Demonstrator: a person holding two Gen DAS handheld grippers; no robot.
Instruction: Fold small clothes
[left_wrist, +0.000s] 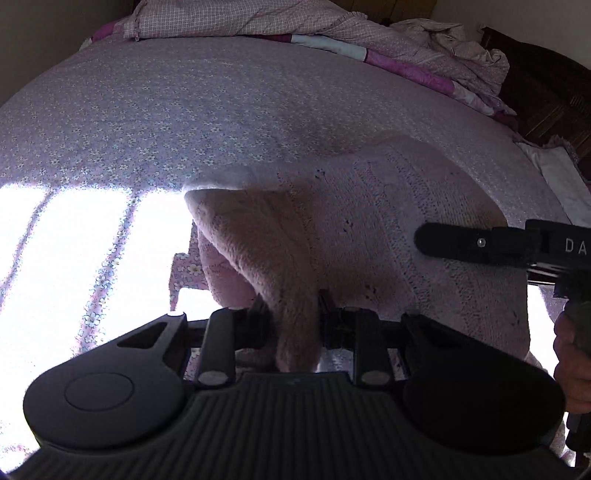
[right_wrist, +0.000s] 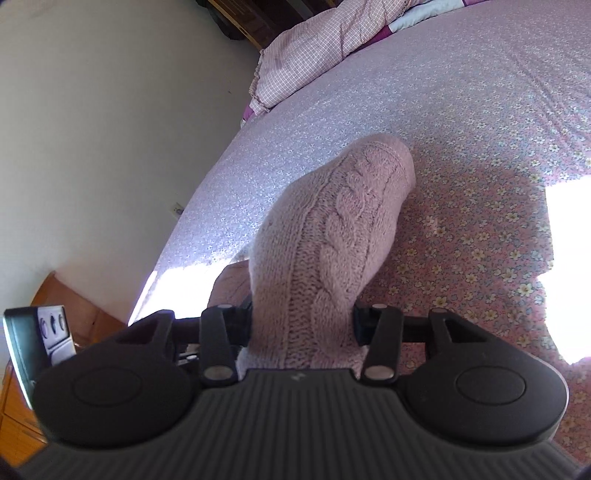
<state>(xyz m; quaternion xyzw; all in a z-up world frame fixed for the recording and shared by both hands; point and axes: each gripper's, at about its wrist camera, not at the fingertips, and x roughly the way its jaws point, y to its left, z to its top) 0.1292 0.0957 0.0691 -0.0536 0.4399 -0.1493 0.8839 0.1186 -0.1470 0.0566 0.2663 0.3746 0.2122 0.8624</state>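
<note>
A pink cable-knit sweater (left_wrist: 388, 206) is held up above the bed. My left gripper (left_wrist: 291, 306) is shut on a fold of the sweater, and the cloth hides its fingertips. My right gripper (right_wrist: 303, 314) is shut on another part of the sweater (right_wrist: 332, 229), which drapes over the jaws and hides them. The right gripper also shows from the side in the left wrist view (left_wrist: 480, 243), at the sweater's right edge, with the person's hand below it.
The bed sheet (left_wrist: 184, 122) is lilac with small flowers, with bright sun patches at the near left. A checked pillow (right_wrist: 314, 48) and a crumpled quilt (left_wrist: 424, 48) lie at the head. A dark wooden headboard (left_wrist: 546, 85) stands at the right. A wooden floor (right_wrist: 70, 310) lies beside the bed.
</note>
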